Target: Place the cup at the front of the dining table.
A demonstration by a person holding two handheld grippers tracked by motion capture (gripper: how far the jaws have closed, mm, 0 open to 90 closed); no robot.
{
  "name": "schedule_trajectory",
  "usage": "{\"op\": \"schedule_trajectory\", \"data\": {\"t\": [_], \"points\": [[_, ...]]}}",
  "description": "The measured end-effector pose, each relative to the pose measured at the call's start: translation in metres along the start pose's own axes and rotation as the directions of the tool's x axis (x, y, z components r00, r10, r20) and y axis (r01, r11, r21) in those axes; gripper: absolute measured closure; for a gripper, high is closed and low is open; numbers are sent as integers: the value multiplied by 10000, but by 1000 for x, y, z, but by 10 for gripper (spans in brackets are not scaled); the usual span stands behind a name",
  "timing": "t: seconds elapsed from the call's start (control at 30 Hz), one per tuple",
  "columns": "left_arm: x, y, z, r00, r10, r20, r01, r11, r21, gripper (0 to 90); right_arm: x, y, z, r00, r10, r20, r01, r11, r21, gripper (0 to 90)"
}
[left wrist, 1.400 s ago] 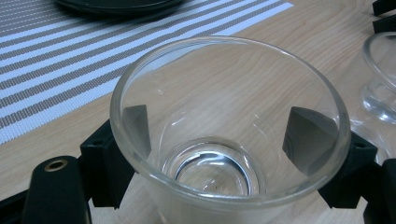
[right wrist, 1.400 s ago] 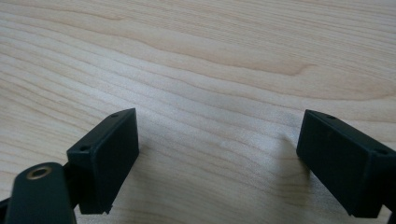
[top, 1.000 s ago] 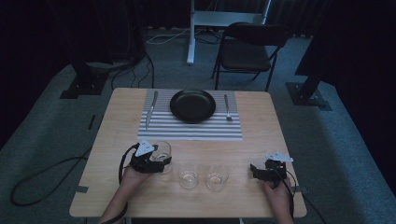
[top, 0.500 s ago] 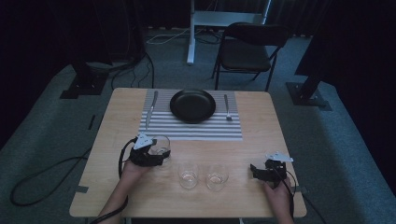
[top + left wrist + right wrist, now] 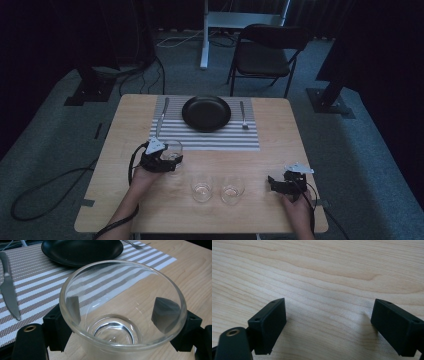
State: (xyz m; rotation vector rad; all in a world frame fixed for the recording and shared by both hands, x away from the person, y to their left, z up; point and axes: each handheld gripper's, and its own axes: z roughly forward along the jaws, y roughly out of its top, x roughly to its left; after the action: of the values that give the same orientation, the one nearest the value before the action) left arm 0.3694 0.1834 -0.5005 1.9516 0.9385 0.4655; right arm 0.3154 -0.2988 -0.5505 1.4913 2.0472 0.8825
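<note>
Glass (image 5: 122, 312) sits clamped in your left gripper (image 5: 167, 161): both black jaws press its outer wall, one each side, w/ the pads seen through the clear sides in the left gripper view. It's upright, rim up, nothing inside. In the high view the held glass (image 5: 172, 150) is toward the worktop's left half, just off the near edge of the striped placemat (image 5: 220, 140), near that mat's left corner. Whether the base rests on the wood or hangs just above it, can't tell.

Two more glasses stand side by side nearer the worktop's front edge, approx. centre: one (image 5: 201, 187) left, one (image 5: 232, 188) right, close but apart, both upright.

Your right gripper (image 5: 275, 184) lies low over the worktop (image 5: 280, 130) toward the front right corner, right of that pair. Its jaws stand wide apart w/ nothing between them, just bare wood grain in the right gripper view (image 5: 329, 322).

Farther back, the placemat reaches to the worktop's far edge, at its middle. On it: black plate (image 5: 206, 113) in the middle, knife (image 5: 161, 119) along the left side, fork (image 5: 243, 115) along the right. Knife (image 5: 8, 287) and plate (image 5: 82, 250) also show beyond the glass in the left gripper view, w/ the fork tines (image 5: 136, 243) at top.
</note>
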Motion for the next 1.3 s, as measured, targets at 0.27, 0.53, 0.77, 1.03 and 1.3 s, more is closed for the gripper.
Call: {"op": "schedule_trajectory", "data": {"t": [0.27, 0.53, 0.77, 1.03, 1.3], "points": [[9, 8, 8, 9992, -281, -282, 280, 9996, -54, 202, 0, 0, 0, 10000, 1, -2, -1, 10000, -1, 123], [13, 15, 17, 9970, -426, -641, 424, 9991, -52, 202, 0, 0, 0, 10000, 1, -1, -1, 10000, 0, 123], [17, 22, 21, 9940, -680, -860, 662, 9975, -238, 202, 0, 0, 0, 10000, 0, -1, 0, 10000, -2, 123], [23, 28, 28, 9915, -850, -989, 829, 9963, -247, 202, 0, 0, 0, 10000, -2, -1, 2, 10000, -4, 123], [29, 33, 37, 9889, -875, -1201, 874, 9962, -57, 201, 0, 0, 0, 10000, -8, 1, 8, 10000, -5, 123]]}}
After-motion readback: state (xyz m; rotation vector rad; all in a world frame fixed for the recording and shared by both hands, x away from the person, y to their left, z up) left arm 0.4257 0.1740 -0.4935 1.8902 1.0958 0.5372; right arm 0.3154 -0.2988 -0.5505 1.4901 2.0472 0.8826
